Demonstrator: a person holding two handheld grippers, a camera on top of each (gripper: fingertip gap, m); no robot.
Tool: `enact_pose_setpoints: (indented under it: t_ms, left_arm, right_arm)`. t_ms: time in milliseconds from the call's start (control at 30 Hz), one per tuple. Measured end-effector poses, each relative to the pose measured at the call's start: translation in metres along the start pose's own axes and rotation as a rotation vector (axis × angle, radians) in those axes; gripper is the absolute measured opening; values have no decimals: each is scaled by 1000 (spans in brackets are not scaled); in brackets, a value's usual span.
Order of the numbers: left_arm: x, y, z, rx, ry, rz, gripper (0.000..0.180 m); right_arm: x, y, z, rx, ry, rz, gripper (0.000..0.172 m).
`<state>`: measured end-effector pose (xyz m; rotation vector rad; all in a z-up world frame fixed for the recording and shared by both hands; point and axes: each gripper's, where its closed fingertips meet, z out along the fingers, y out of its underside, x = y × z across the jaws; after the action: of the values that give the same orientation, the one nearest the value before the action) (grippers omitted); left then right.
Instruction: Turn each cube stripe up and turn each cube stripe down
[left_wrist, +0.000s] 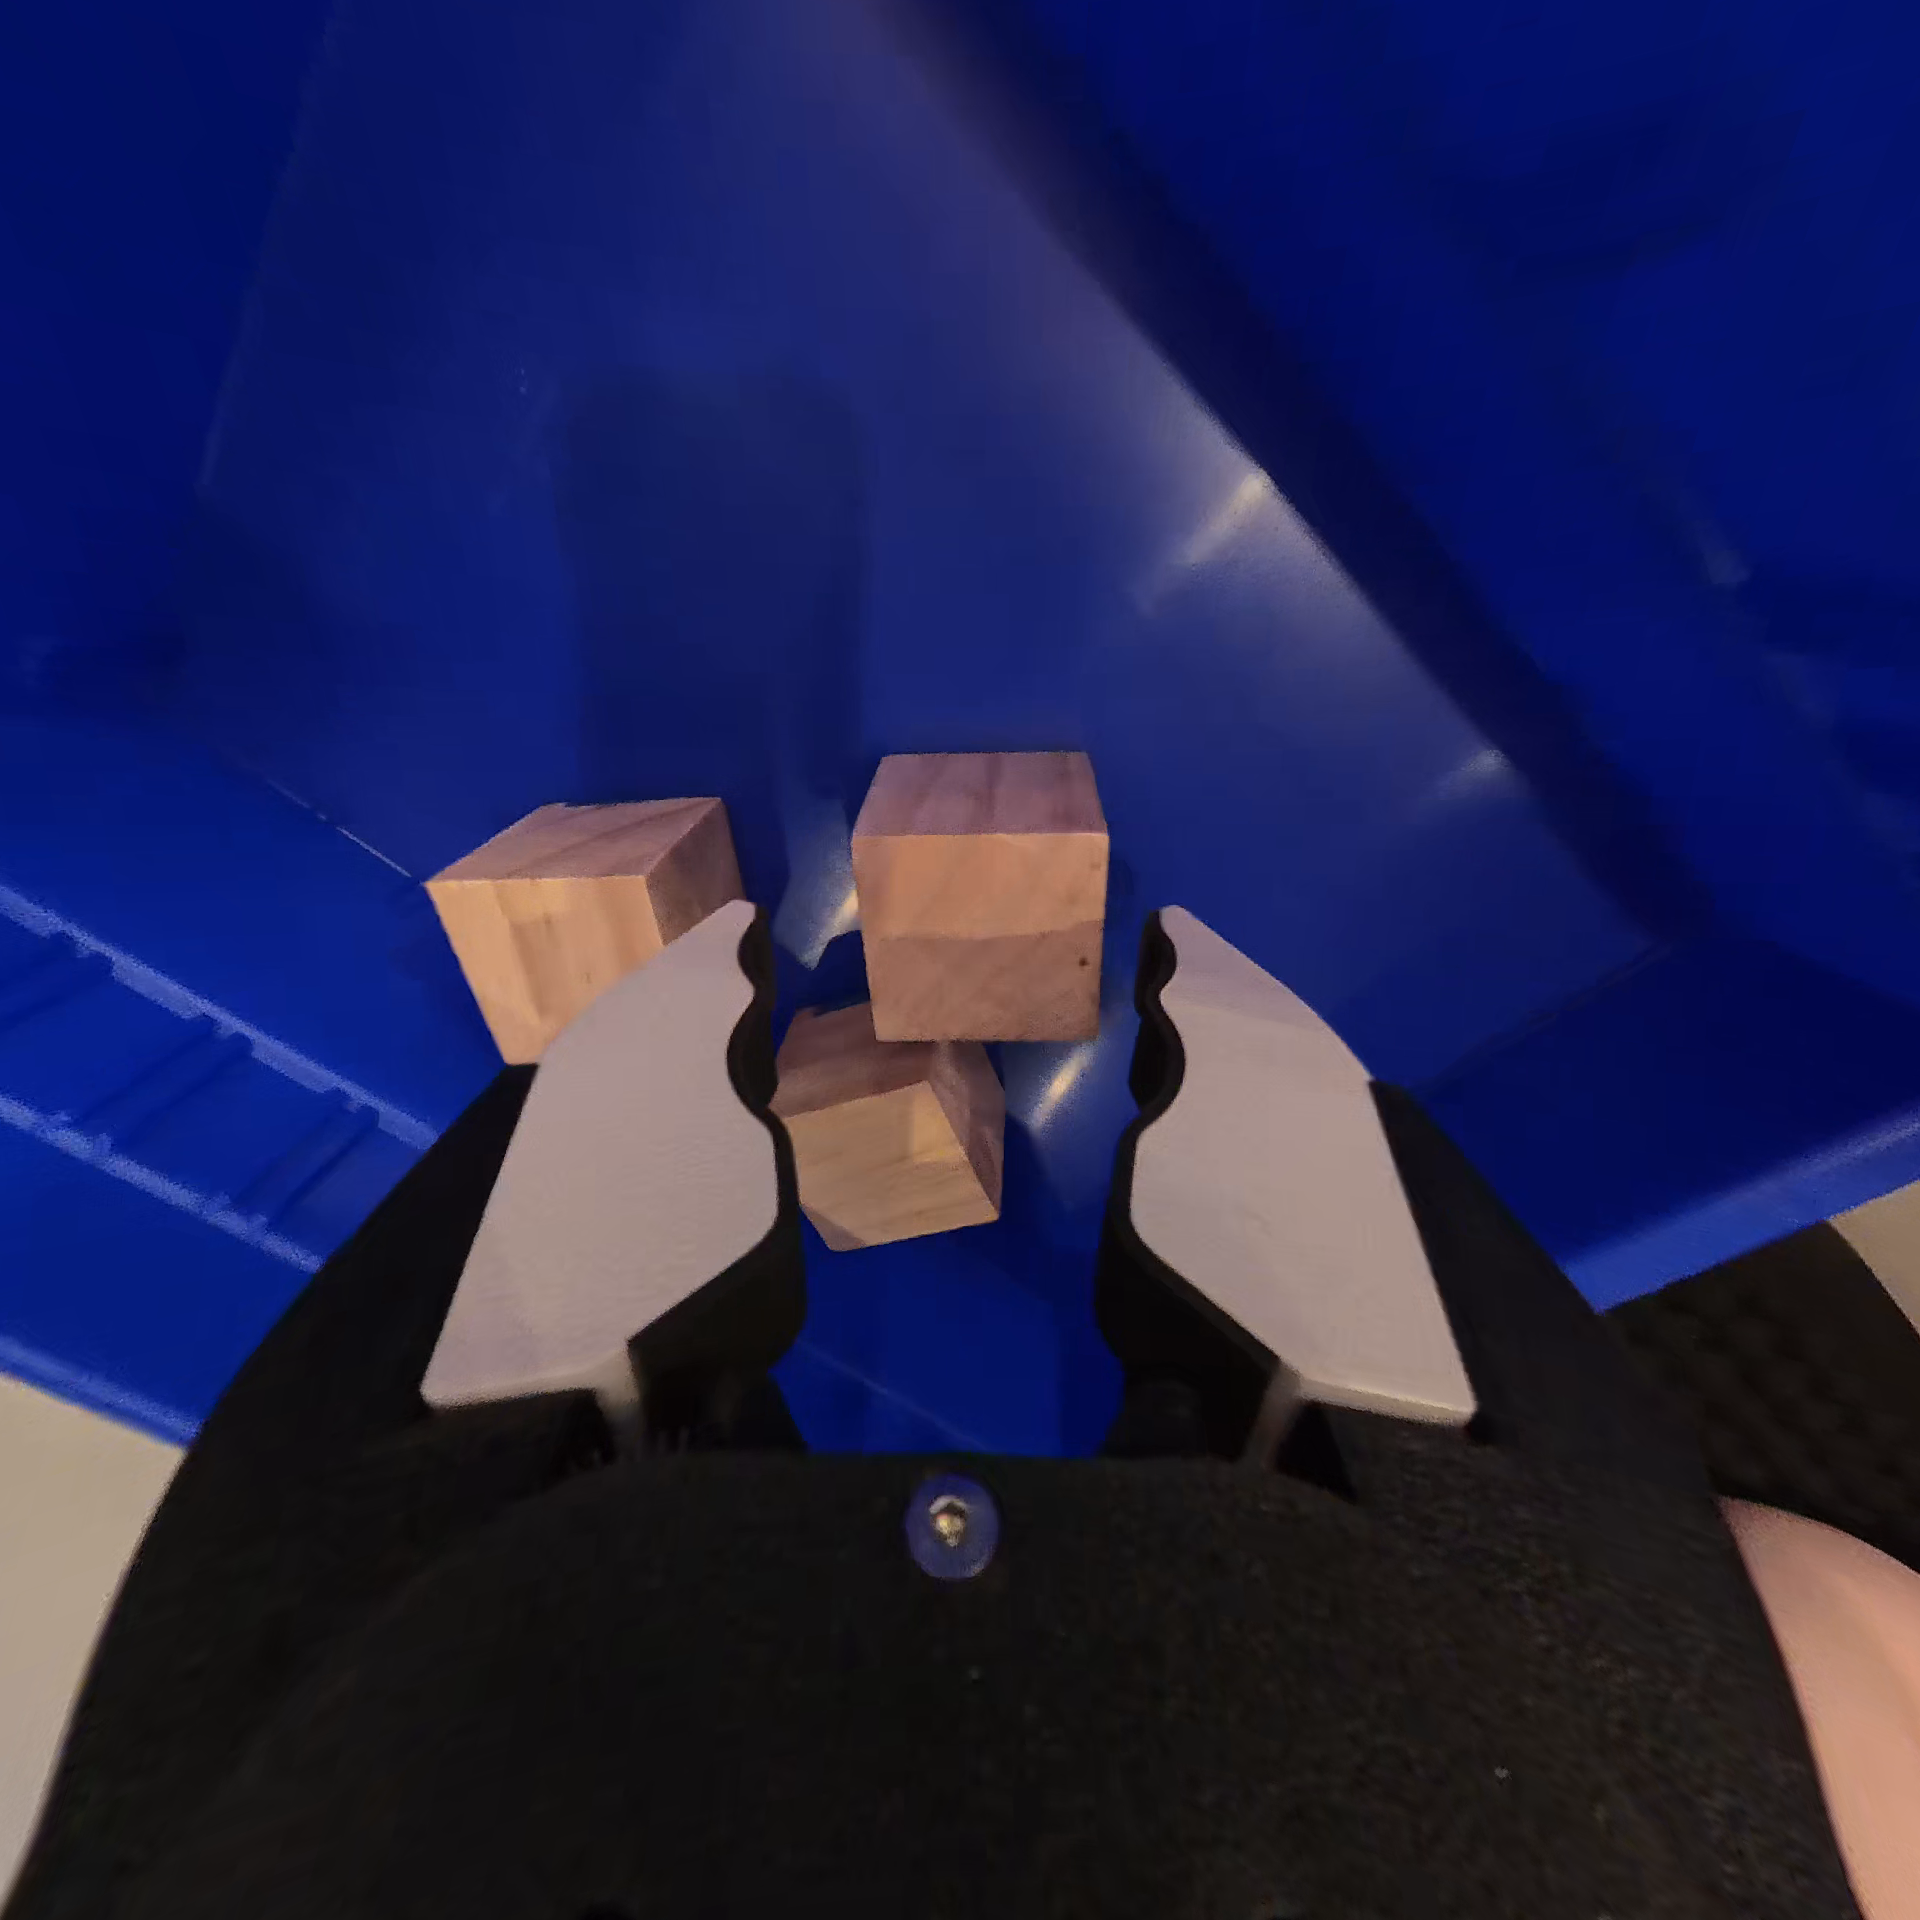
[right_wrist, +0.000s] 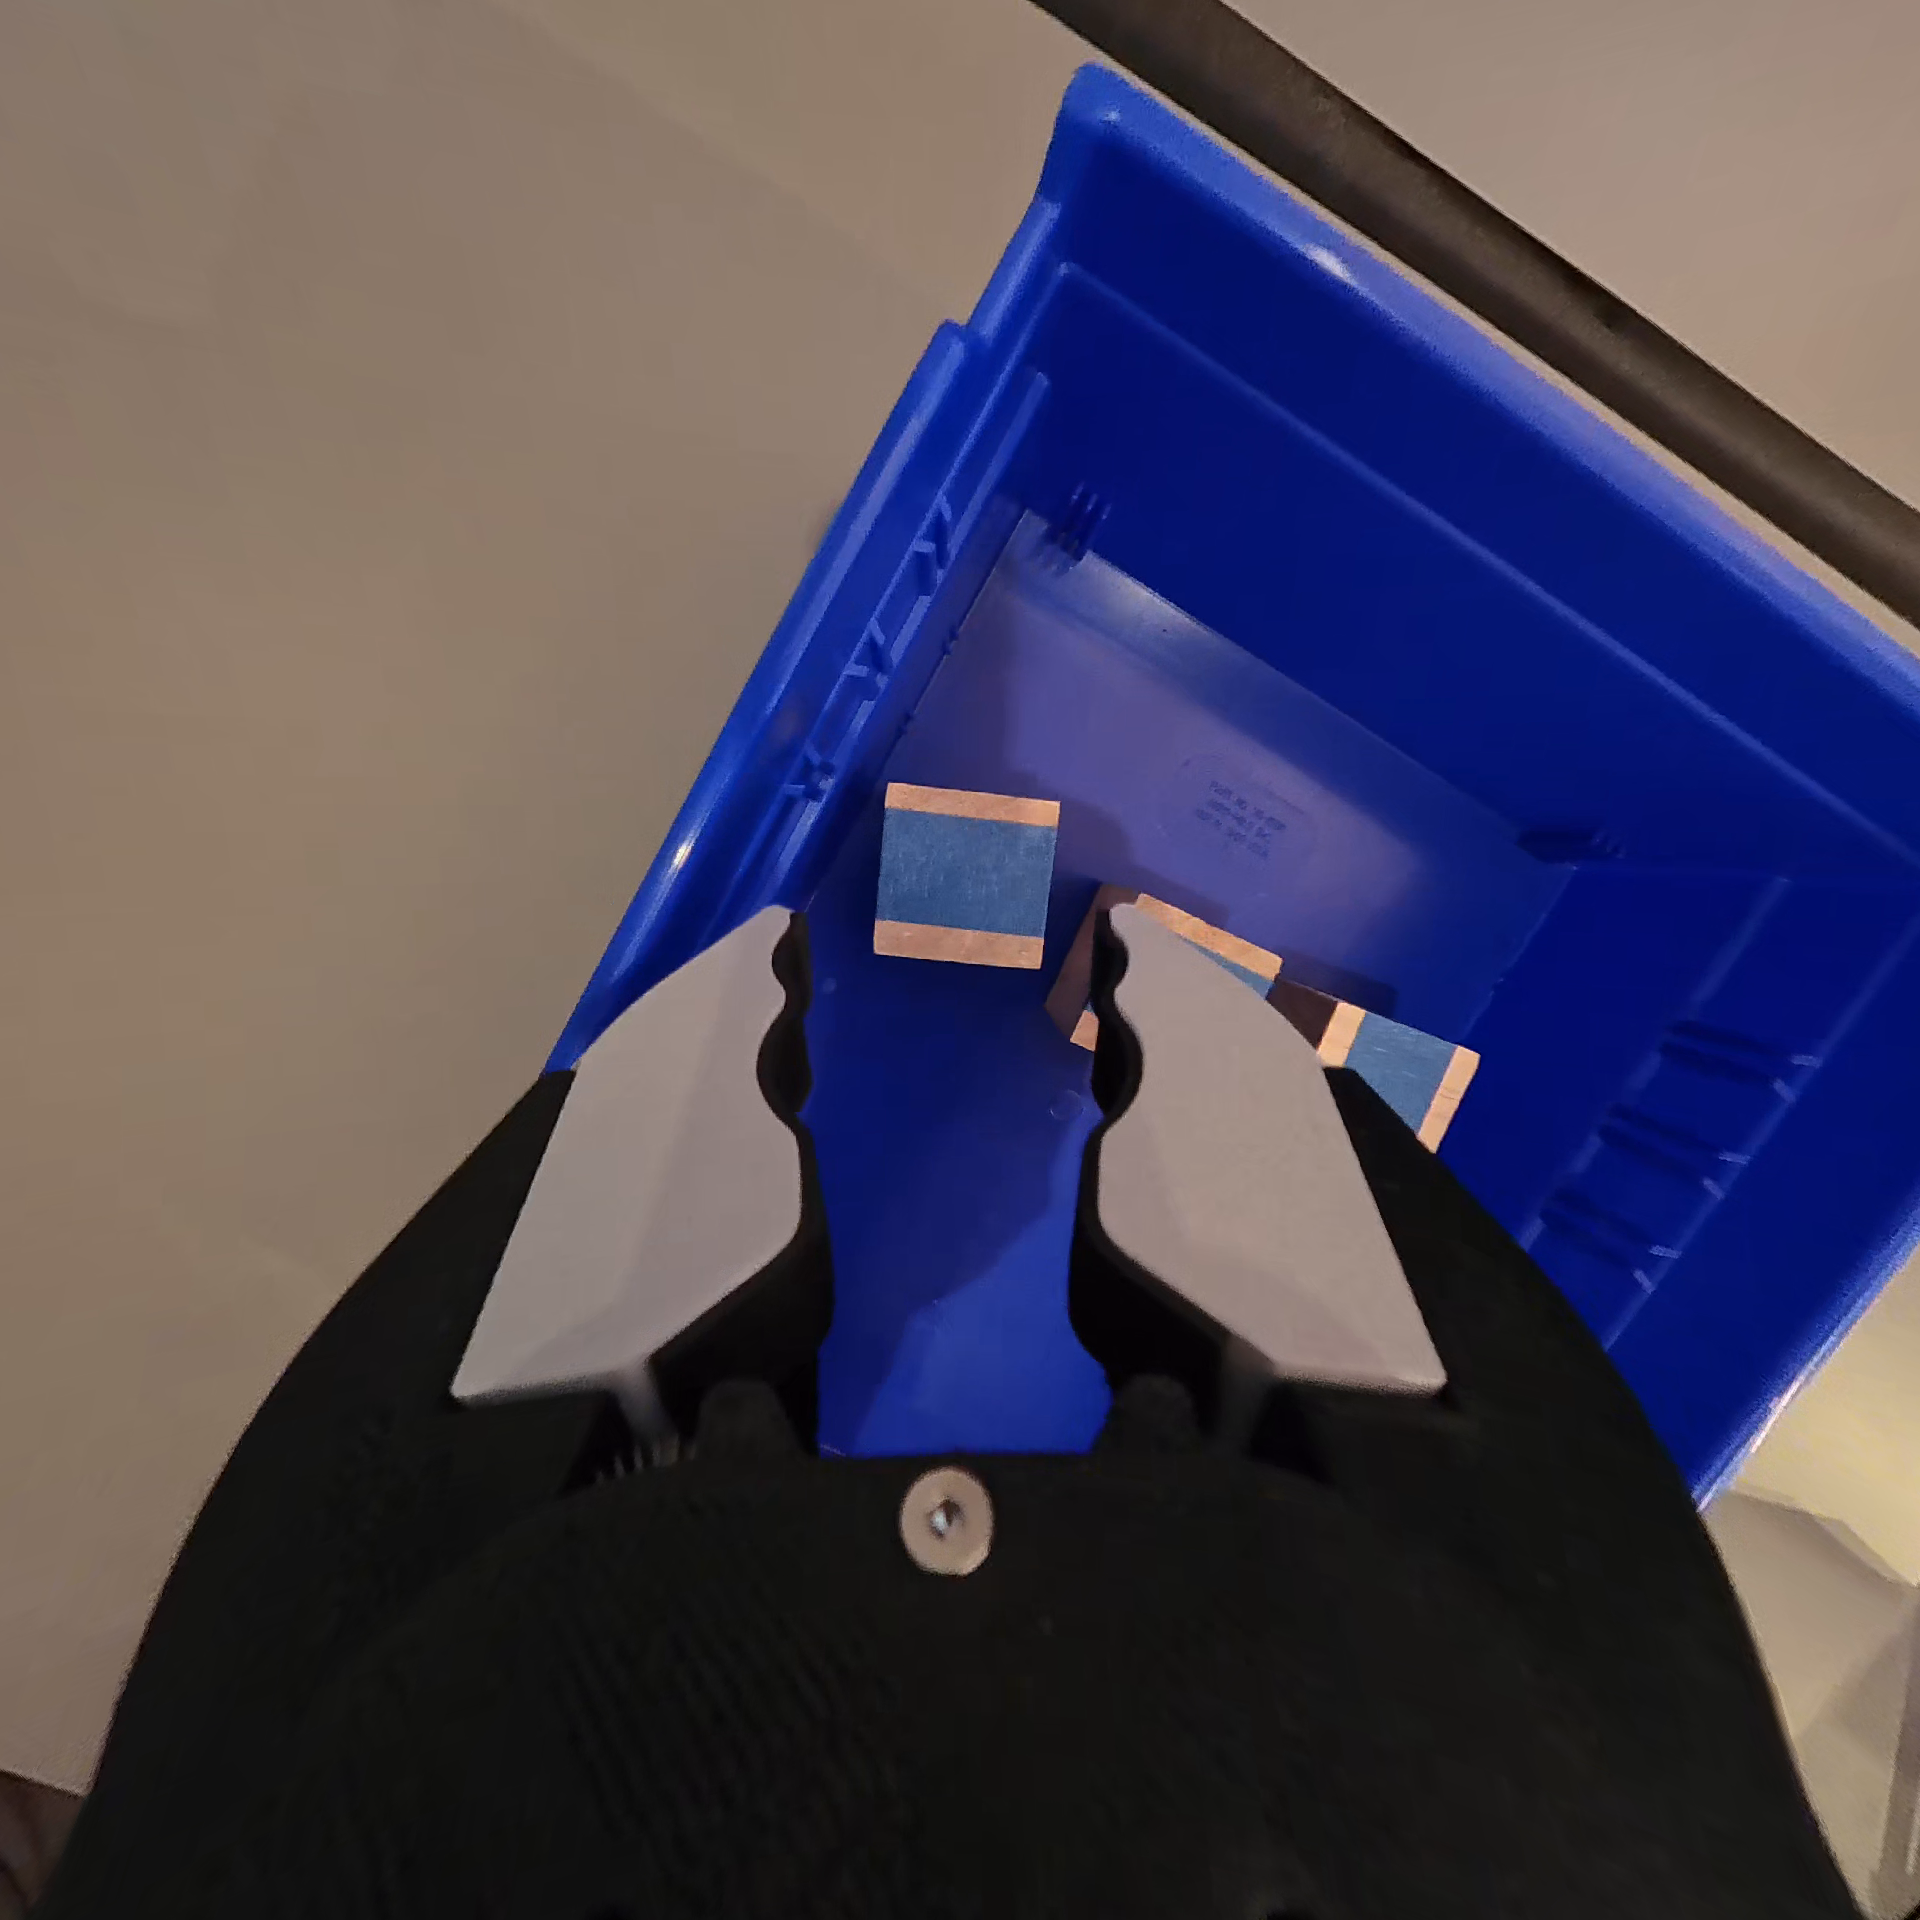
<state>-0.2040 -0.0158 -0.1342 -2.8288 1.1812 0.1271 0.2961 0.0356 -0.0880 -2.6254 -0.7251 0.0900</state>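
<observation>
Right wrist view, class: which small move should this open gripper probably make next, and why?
Probably shift the right gripper forward over the lone cube. That cube lies stripe up just beyond its open, empty fingertips in the blue bin, clear of the other two.

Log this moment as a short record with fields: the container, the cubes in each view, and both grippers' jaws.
container: blue plastic bin
cubes, left wrist view: three plain wooden cubes, no stripe showing
cubes, right wrist view: three wooden cubes, blue tape stripes facing the camera
left gripper: jaws open, holding nothing
right gripper: jaws open, holding nothing
surface: pale tabletop
</observation>
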Motion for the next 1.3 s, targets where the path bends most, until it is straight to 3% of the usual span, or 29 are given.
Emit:
enact_pose_setpoints:
  t_ms: [33, 167, 300, 433, 600, 767, 967, 1100, 1200, 1300]
  left_arm:
    - [0, 0, 2, -10, 1, 0, 63]
    - [-6, 3, 4, -52, -31, -11, 45]
    - [-9, -11, -17, 64, -63, -15, 44]
    - [-19, -26, -73, 325, -158, -25, 44]
    - [11, -52, -162, 750, -103, 12, 44]
    - [82, -86, -229, 1101, 314, 72, 44]
    - [151, -117, -256, 1232, 762, 147, 44]
    - [196, -126, -262, 1190, 1073, 206, 43]
    - [217, -132, -254, 1138, 1116, 237, 43]
    - [228, -135, -249, 1103, 1143, 261, 43]
  right_arm:
    - [0, 0, 0, -3, 0, -3, 54]
    - [-1, 0, -3, 2, 0, -9, 53]
    - [1, -4, -13, 34, 24, -11, 53]
    - [12, -15, -37, 111, 153, -23, 51]
    - [-22, -61, -92, 419, 255, -179, 49]
    - [-142, -108, -147, 893, 216, -553, 58]
    - [-253, -106, -157, 1301, 283, -819, 71]
    - [-266, -105, -155, 1375, 422, -783, 74]
    - [-270, -101, -158, 1425, 382, -760, 72]
    - [-266, -99, -164, 1451, 409, -758, 56]
